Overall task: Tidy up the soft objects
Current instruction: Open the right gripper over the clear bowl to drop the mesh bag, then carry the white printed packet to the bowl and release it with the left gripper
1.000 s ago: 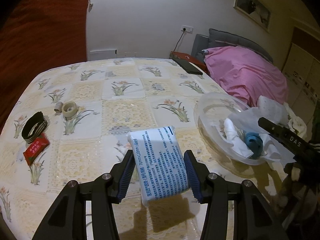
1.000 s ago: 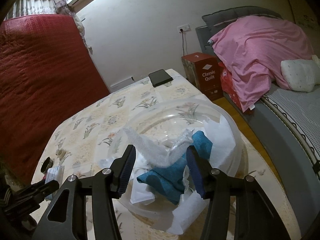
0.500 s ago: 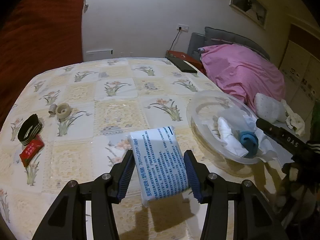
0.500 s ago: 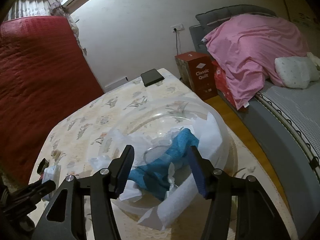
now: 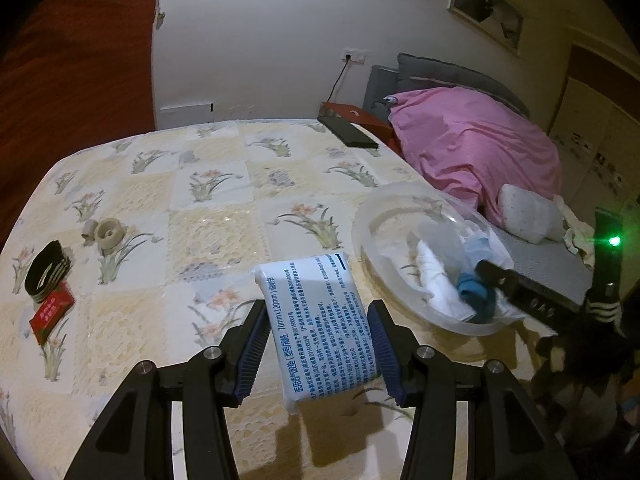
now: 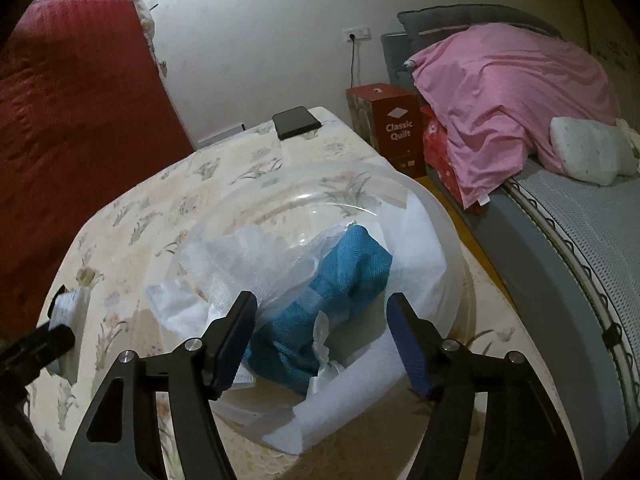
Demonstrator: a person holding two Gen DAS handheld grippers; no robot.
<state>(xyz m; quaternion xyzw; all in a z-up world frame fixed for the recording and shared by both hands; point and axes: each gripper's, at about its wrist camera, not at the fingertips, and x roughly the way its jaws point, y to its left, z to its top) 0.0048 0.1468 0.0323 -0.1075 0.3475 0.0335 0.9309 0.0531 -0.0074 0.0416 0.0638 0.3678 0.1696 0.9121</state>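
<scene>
White printed packet clamped, cloths in clear bowl

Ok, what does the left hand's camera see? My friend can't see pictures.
The left gripper holds a white packet with blue writing above a flowery table. To the right, a clear bowl holds white and blue cloths.

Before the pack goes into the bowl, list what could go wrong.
1. The left gripper holds the pack only by its lower part, tilted; it may slip or sag out.
2. The right gripper hangs open over the bowl, in the pack's way; they could collide.
3. The bowl is full of blue cloth and white wrap, so the pack may slide off.
</scene>
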